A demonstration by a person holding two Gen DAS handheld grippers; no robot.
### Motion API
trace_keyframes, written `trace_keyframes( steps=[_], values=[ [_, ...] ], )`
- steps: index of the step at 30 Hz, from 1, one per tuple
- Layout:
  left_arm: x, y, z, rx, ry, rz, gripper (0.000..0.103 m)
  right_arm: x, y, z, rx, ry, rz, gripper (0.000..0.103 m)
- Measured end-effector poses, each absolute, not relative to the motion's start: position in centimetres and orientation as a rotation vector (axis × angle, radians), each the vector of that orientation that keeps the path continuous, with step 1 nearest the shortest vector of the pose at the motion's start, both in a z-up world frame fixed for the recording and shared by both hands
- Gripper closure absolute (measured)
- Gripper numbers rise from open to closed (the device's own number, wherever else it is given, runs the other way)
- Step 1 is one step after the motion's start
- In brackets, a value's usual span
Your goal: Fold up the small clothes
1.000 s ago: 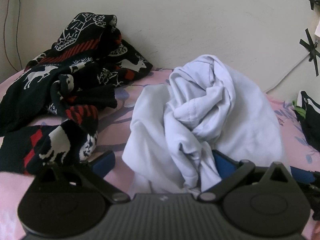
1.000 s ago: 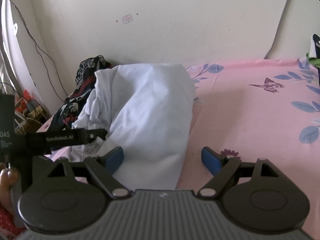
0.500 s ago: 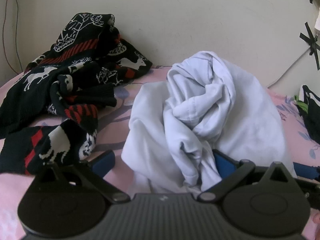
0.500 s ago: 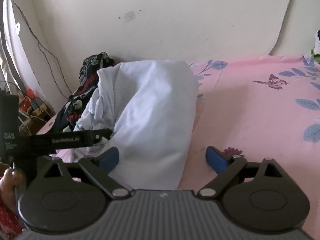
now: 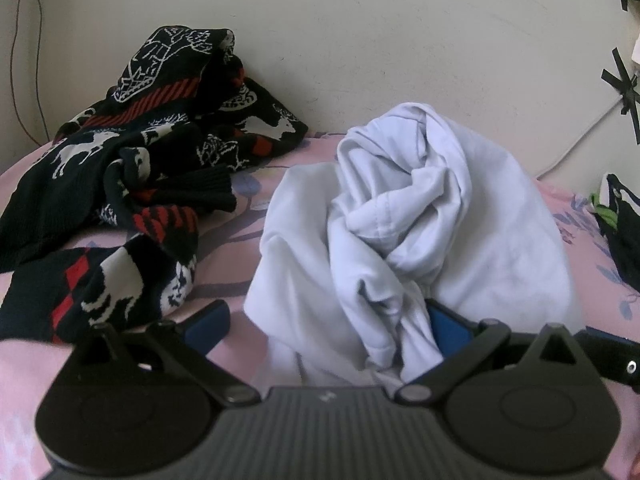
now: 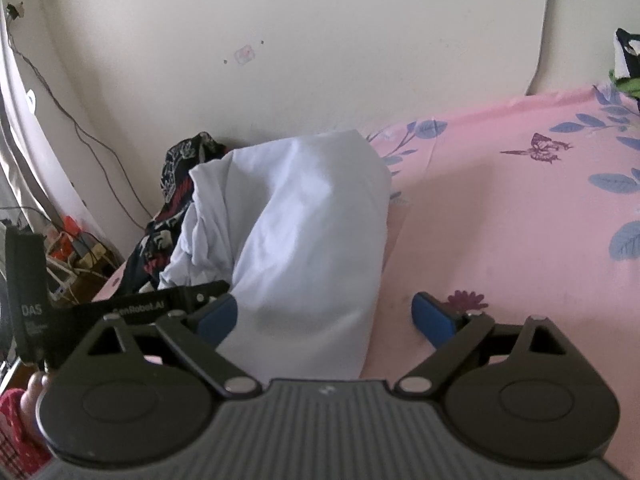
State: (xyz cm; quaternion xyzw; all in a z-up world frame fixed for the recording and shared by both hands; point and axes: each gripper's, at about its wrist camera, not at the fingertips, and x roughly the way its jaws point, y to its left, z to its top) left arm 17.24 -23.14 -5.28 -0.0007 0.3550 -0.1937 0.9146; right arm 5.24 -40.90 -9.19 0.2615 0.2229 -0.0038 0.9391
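A crumpled white garment (image 5: 404,228) lies in a heap on the pink floral bedsheet (image 5: 240,236); it also shows in the right wrist view (image 6: 304,232). My left gripper (image 5: 328,324) is open, its jaws wide apart around the garment's near edge, with cloth draped against the right blue pad (image 5: 448,326). My right gripper (image 6: 326,316) is open, and the garment's near end lies between its blue pads without being pinched. The left gripper's body (image 6: 120,308) shows at the left of the right wrist view.
A black, red and white reindeer-pattern sweater (image 5: 132,184) is piled at the left against the wall (image 5: 400,48). A dark garment with green trim (image 5: 618,220) lies at the right edge. Cables and clutter (image 6: 76,248) sit beside the bed.
Both grippers have crept slightly forward toward the white garment and the right view has tilted upward. Both stay open; the garment has barely shifted.
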Motion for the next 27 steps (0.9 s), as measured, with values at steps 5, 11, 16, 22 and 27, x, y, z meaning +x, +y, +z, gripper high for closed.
trace_keyframes(
  steps=[5,11,16,22,27],
  values=[
    [17.0,-22.9,-5.2,-0.008,0.73,-0.395,0.0,5.3,-40.3,-9.0,0.489,0.469,-0.023,0.016],
    [17.0,-22.8,-5.2,-0.017,0.729,-0.396,0.0,5.5,-38.7,-8.7,0.375,0.498,-0.075,0.016],
    [16.7,-22.7,-5.1,-0.014,0.716,-0.385,0.0,5.4,-38.8,-8.8,0.378,0.492,-0.1,0.016],
    [15.6,-22.7,-4.7,0.02,0.668,-0.358,0.0,5.1,-38.5,-8.7,0.361,0.486,-0.111,0.016],
    [15.0,-23.3,-4.6,0.077,0.629,-0.334,0.0,5.1,-38.5,-8.8,0.359,0.482,-0.115,0.016]
  ],
)
